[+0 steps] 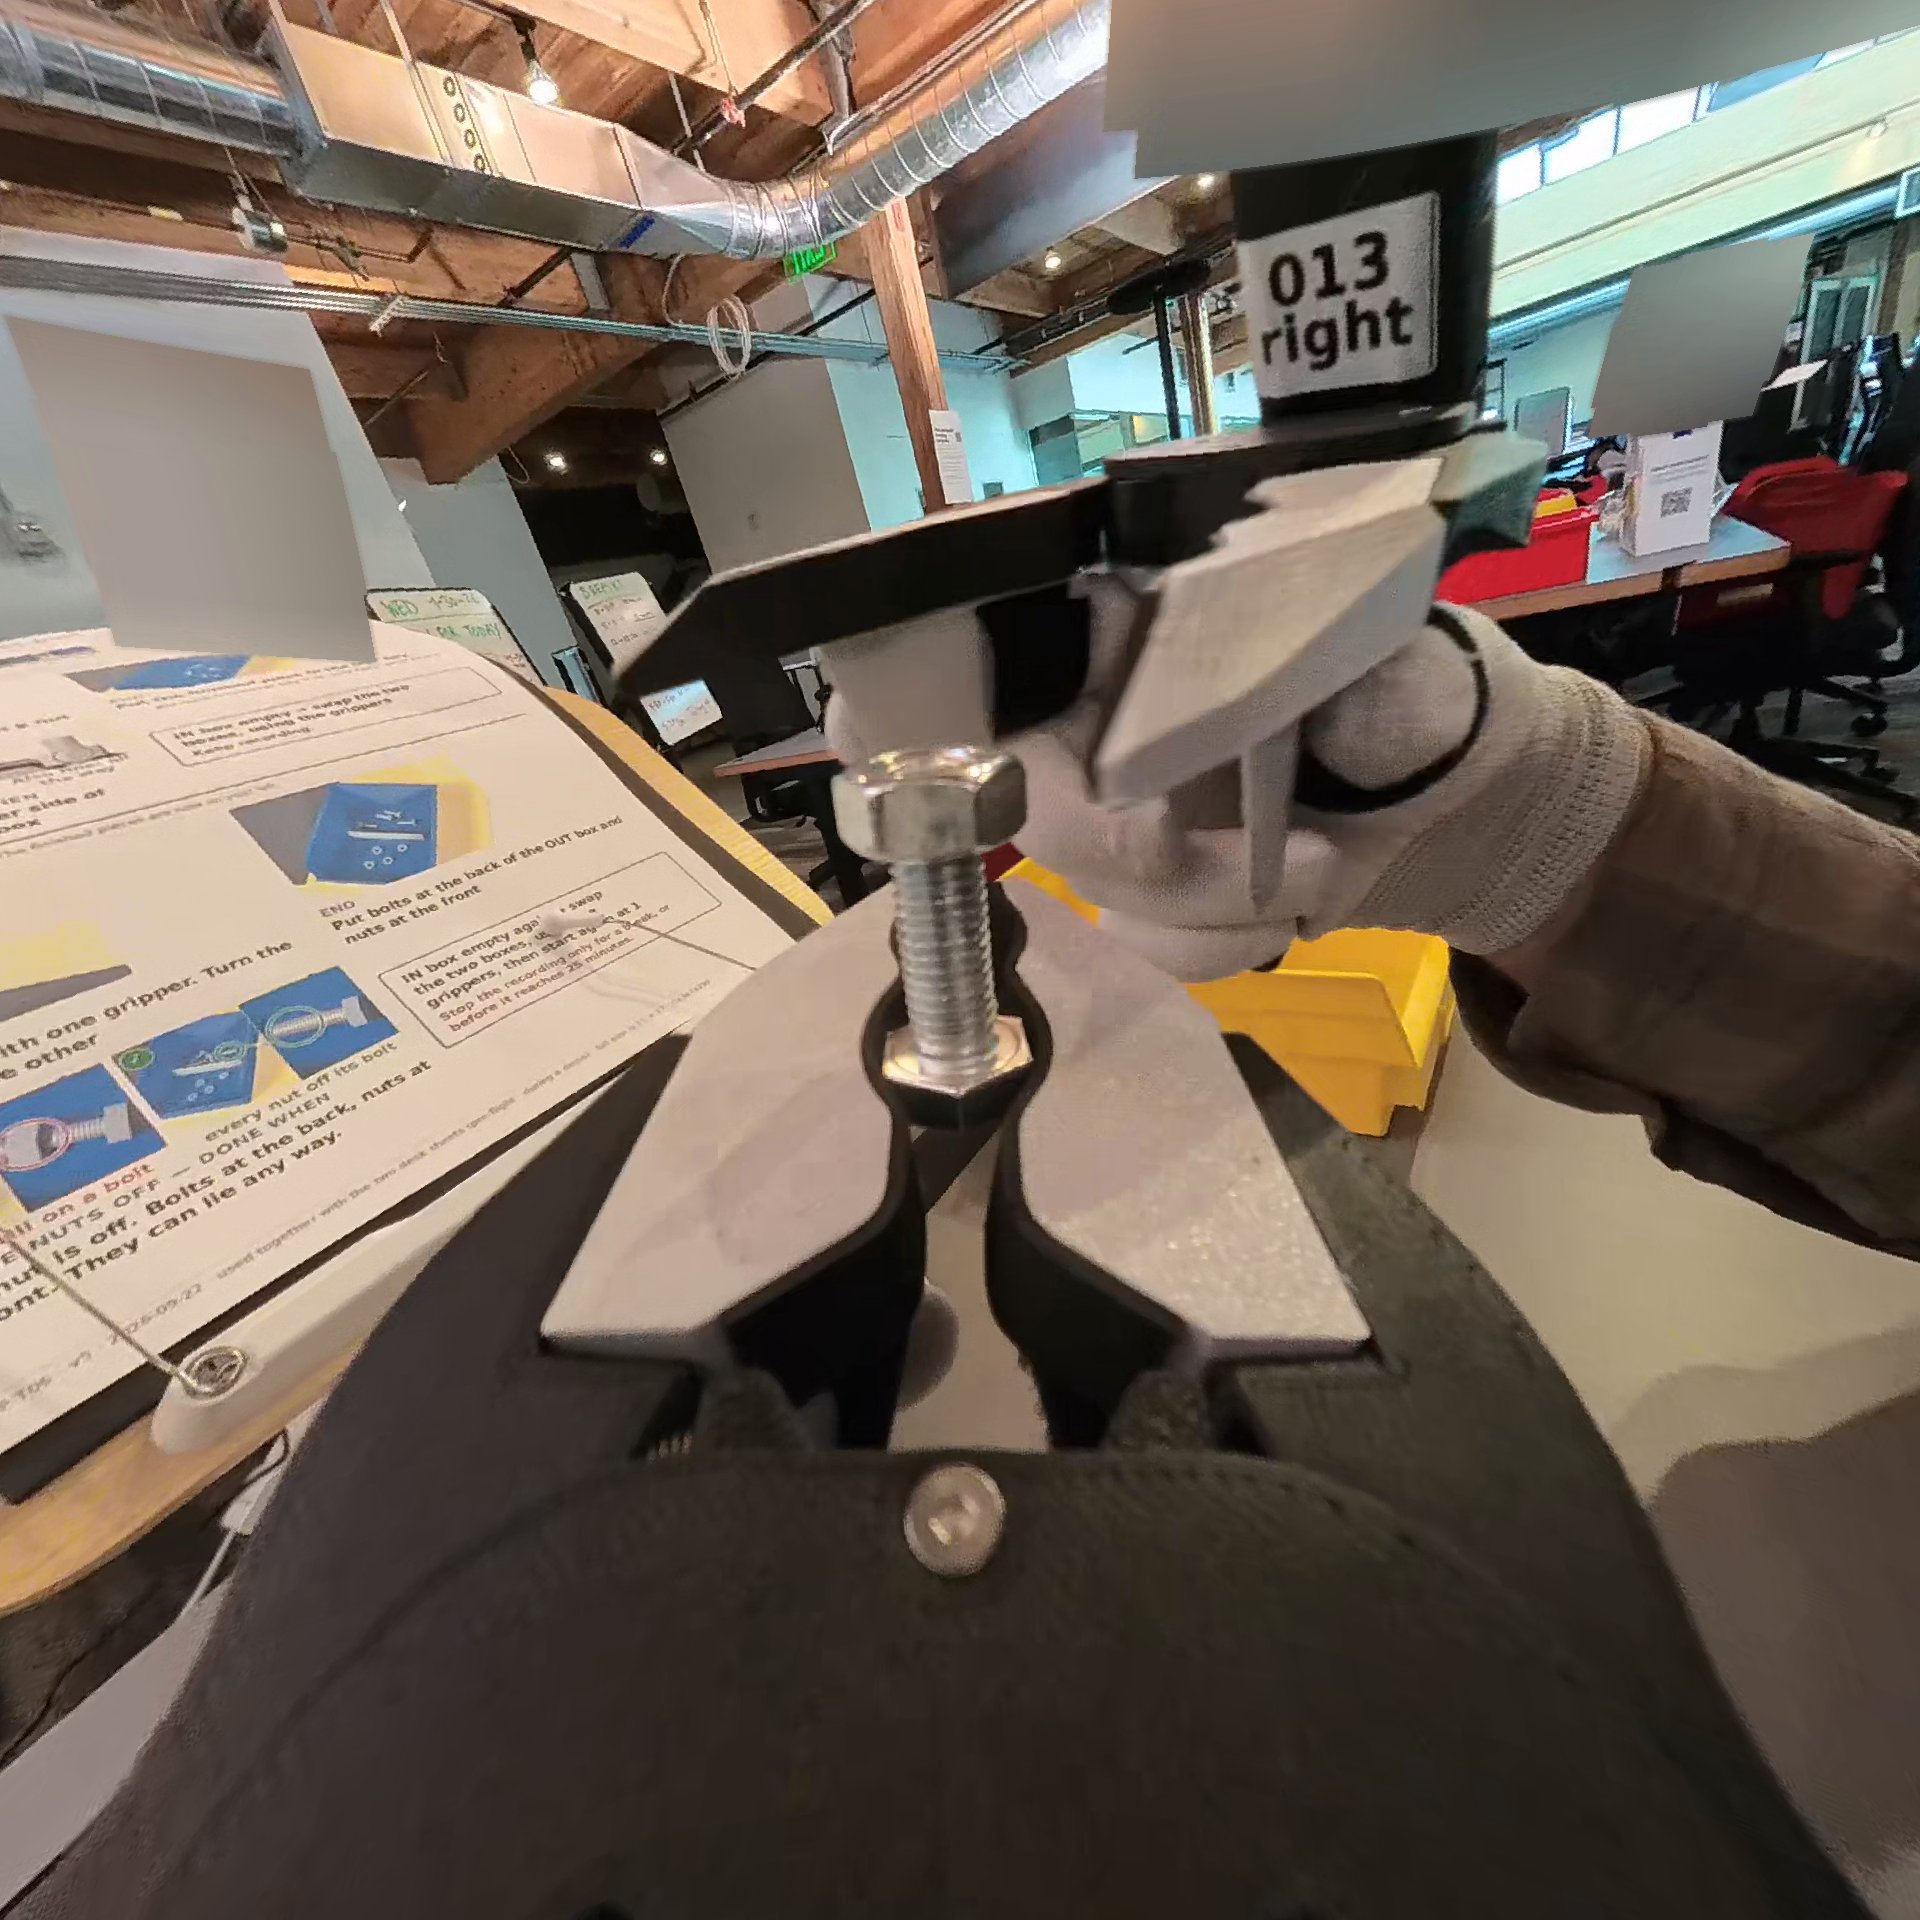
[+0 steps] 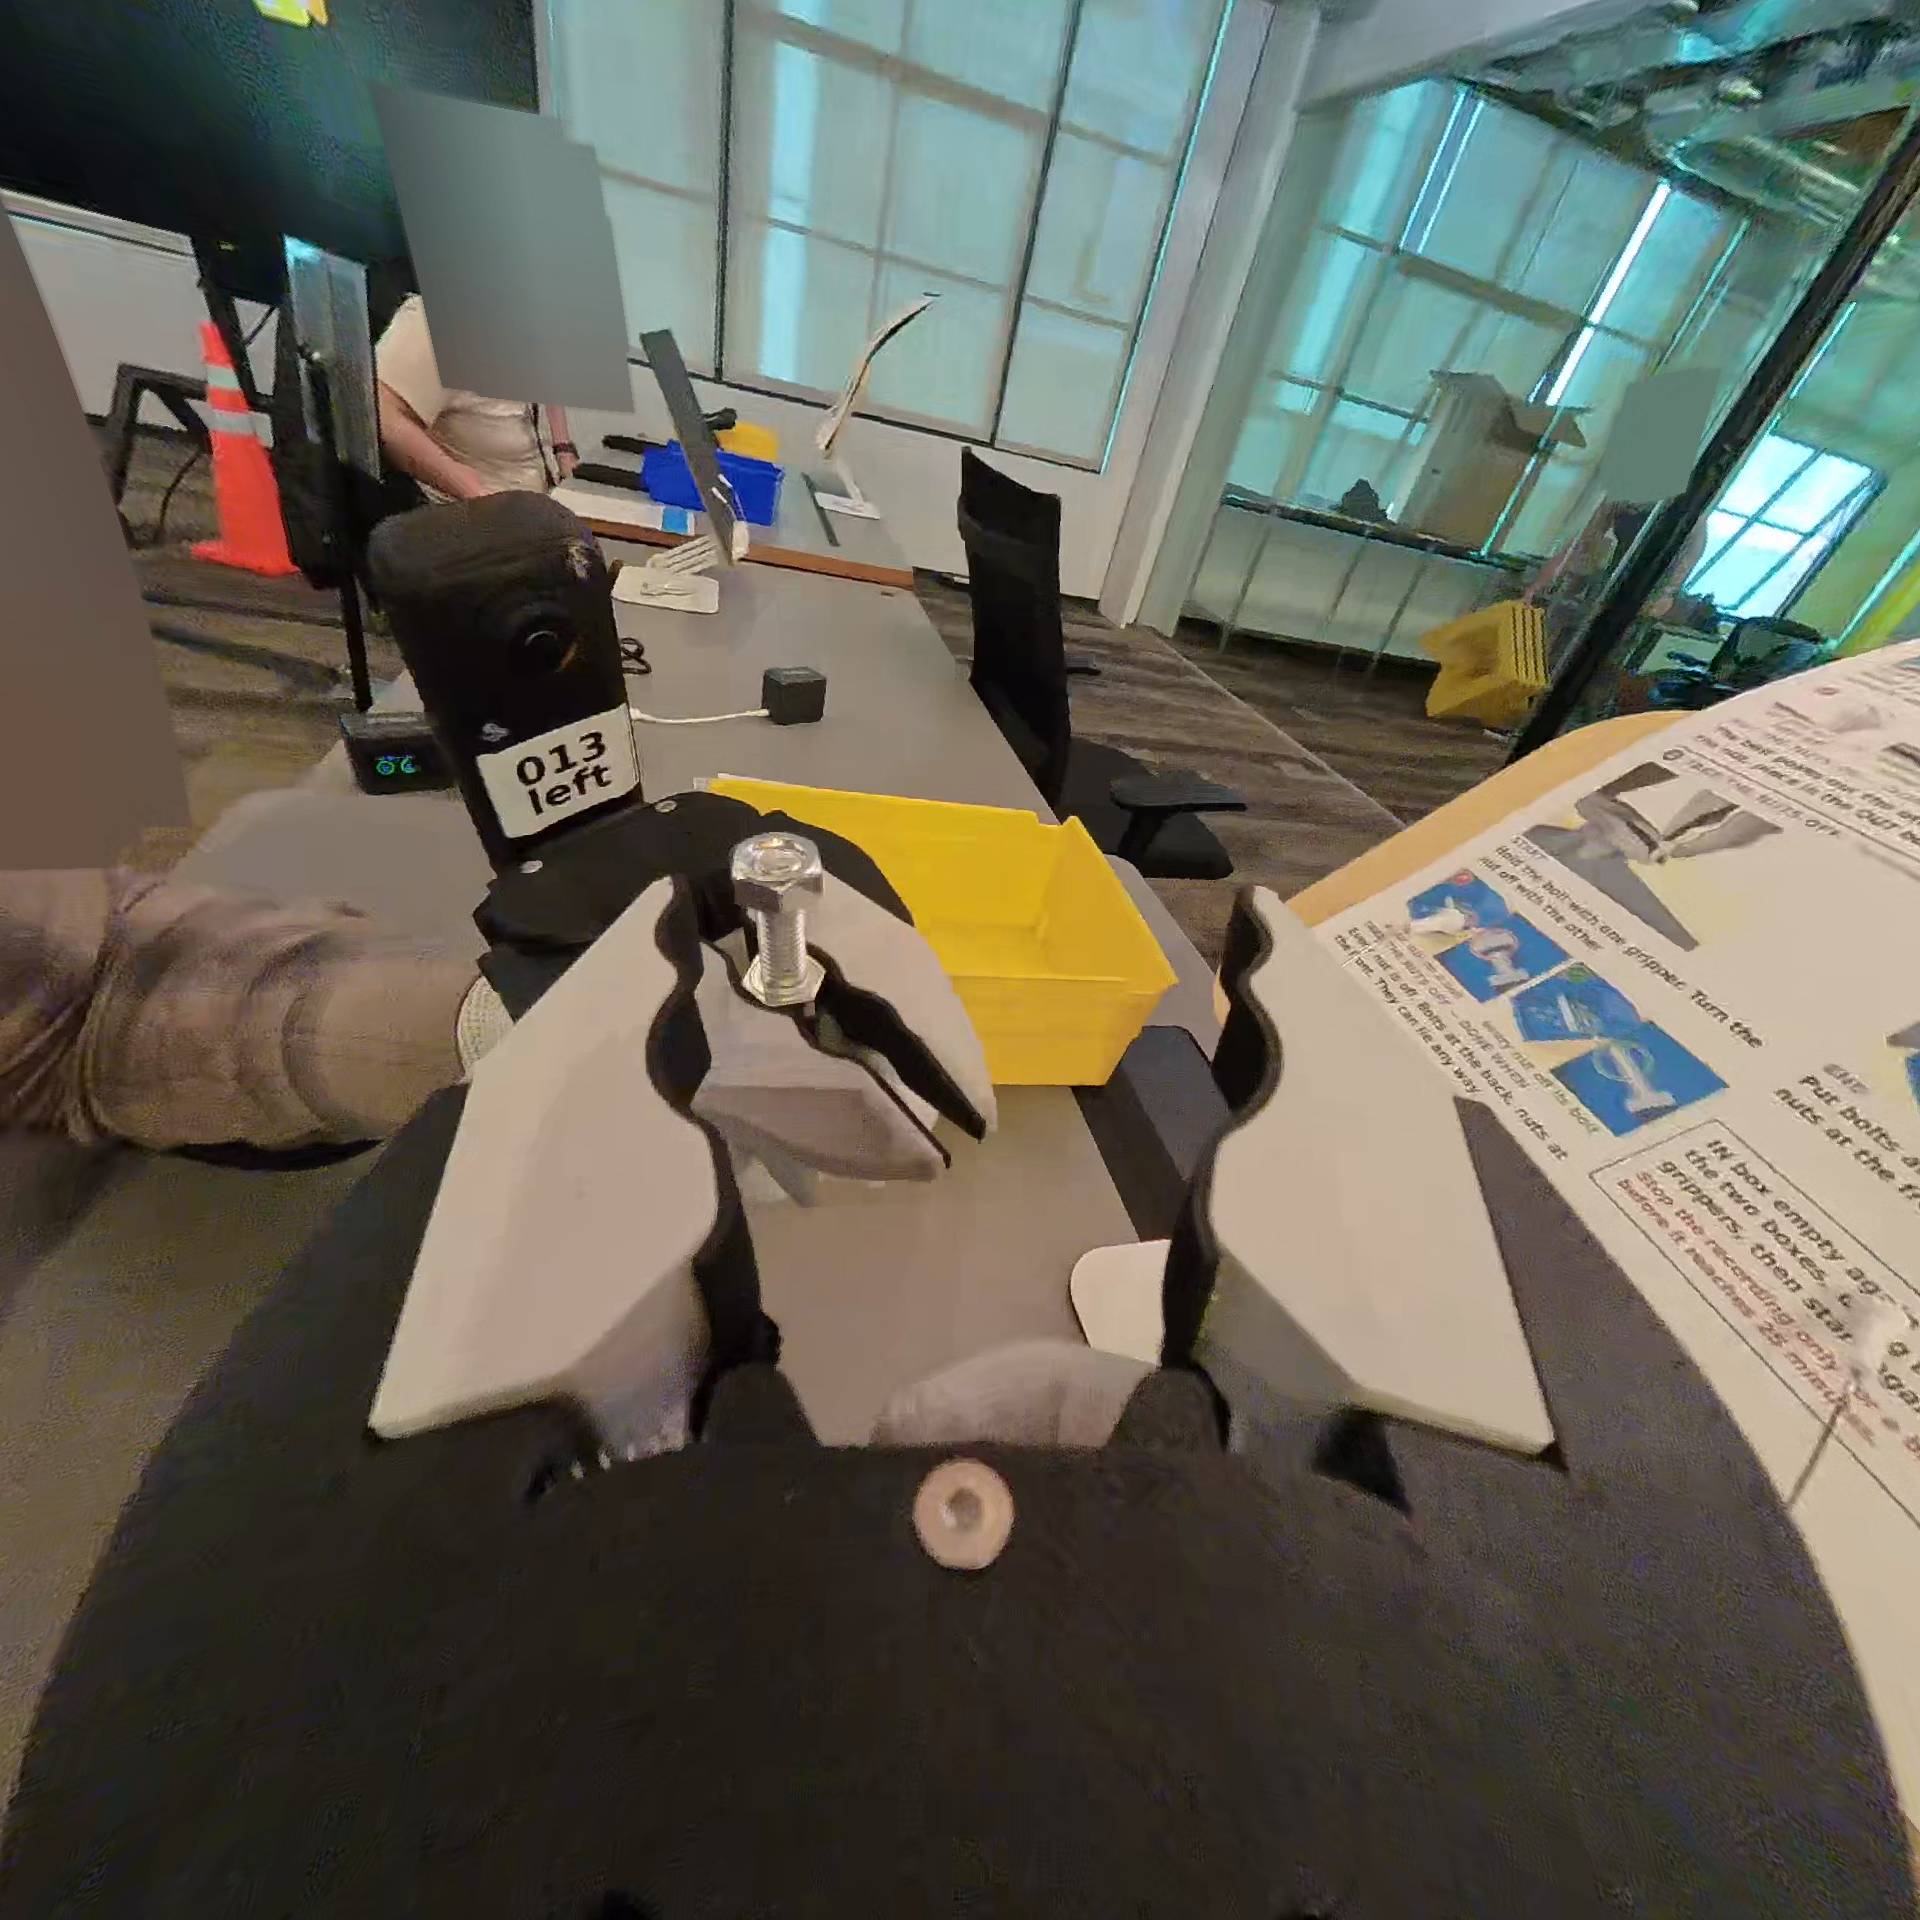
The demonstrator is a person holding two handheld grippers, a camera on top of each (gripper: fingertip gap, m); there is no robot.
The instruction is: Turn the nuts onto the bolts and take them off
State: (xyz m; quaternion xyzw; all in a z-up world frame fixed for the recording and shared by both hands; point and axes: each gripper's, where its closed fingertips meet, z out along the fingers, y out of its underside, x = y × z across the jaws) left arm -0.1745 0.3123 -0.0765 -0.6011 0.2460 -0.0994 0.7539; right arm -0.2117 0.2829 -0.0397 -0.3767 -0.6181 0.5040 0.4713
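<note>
My left gripper is shut on a silver hex nut, held in the notch between its grey fingers. A silver bolt stands upright through the nut, with its hex head on top and a long stretch of thread between head and nut. My right gripper is open and empty; its fingers stand either side of the bolt and nut. In the left wrist view the right gripper hovers just above the bolt head, held by a gloved hand. The left gripper shows in the right wrist view.
A yellow bin stands on the grey table just behind the grippers. A printed instruction sheet leans on a wooden board beside them. A black chair and a person are farther back. Some 5 cm of space lies between my two pairs of fingers.
</note>
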